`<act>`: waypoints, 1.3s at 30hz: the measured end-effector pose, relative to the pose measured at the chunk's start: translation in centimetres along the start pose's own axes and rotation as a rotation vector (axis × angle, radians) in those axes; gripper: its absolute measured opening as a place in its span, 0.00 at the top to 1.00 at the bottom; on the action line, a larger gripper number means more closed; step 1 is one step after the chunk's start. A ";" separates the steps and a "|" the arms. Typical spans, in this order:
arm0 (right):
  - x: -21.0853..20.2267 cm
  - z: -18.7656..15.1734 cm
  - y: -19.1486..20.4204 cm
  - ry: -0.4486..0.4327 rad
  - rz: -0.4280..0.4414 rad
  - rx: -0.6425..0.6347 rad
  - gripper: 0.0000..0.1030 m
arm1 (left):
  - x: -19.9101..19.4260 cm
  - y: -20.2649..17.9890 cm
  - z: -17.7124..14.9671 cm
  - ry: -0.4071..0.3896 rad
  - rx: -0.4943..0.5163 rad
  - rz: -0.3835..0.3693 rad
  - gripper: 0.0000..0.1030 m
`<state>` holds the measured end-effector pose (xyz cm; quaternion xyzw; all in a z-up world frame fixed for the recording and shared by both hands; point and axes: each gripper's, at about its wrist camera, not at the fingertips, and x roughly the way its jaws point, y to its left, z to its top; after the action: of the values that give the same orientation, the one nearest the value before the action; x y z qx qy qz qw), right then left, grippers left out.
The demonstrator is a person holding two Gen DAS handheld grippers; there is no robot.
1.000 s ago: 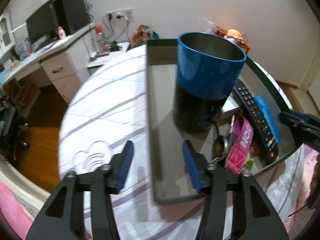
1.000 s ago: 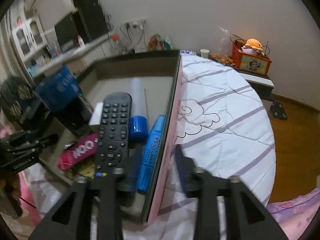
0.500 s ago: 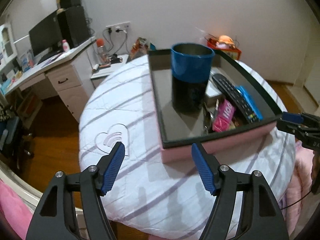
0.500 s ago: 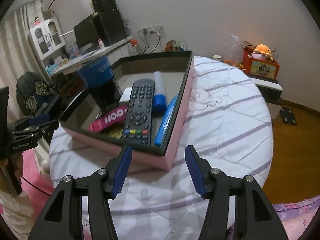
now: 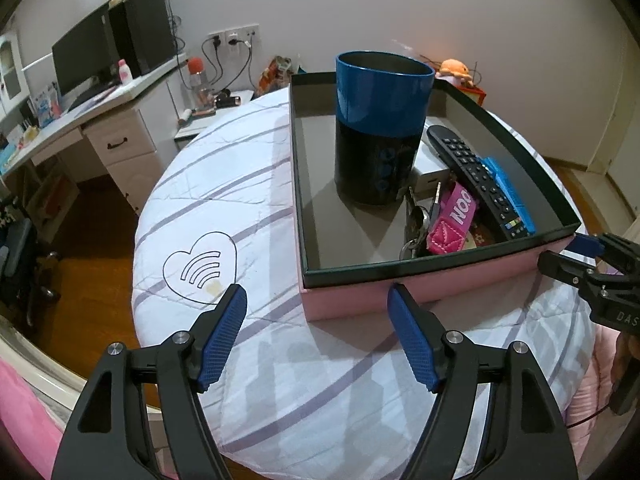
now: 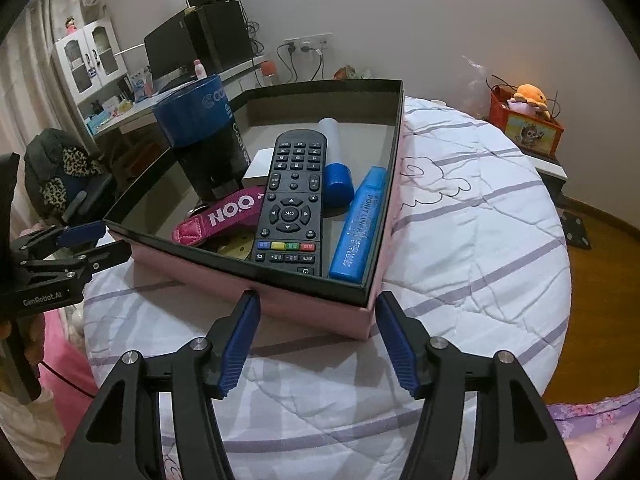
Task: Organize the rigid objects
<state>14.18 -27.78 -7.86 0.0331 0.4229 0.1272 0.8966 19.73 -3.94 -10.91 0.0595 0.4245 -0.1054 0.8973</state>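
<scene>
- Bed with white quilt (image 5: 224,184), purple stripes, fills the mid-frame of both views; desk (image 5: 100,120) and monitor (image 5: 82,58) upper left.
- Left gripper (image 5: 316,320): bottom of the left wrist view, jaws spread and opening, nothing between them, just short of the box's near corner.
- Right gripper (image 6: 316,328): bottom of the right wrist view, jaws opening, empty, at the other near corner.
- Pink box (image 6: 280,300), black inside, sits on the quilt mid-frame.
- Inside, near to far: pink lanyard (image 6: 224,216), remote (image 6: 294,200), blue marker (image 6: 360,220), blue-capped tube (image 6: 334,160), upright blue-and-black cup (image 5: 380,132).
</scene>
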 end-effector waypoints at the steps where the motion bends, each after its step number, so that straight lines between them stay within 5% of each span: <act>1: 0.0 0.0 0.0 0.001 0.001 0.002 0.39 | 0.1 0.0 0.1 0.000 -0.003 0.002 0.27; 20: -0.7 -0.1 2.0 -0.001 -0.054 0.014 0.35 | -0.8 0.0 0.0 -0.013 -0.033 0.027 0.20; 23: -1.8 0.1 2.9 -0.015 -0.096 -0.006 0.23 | -1.9 -0.1 -0.2 -0.035 -0.036 0.020 0.14; 37: -8.1 0.9 6.8 -0.157 -0.176 -0.053 0.17 | -8.3 -0.2 -0.7 -0.191 -0.049 -0.018 0.01; 39: -9.1 1.0 7.6 -0.190 -0.192 -0.067 0.00 | -9.6 -0.3 -0.9 -0.226 -0.050 -0.029 0.01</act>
<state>7.85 -22.76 0.88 -0.0257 0.3327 0.0515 0.9413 13.10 -2.73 -4.04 0.0187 0.3239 -0.1137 0.9391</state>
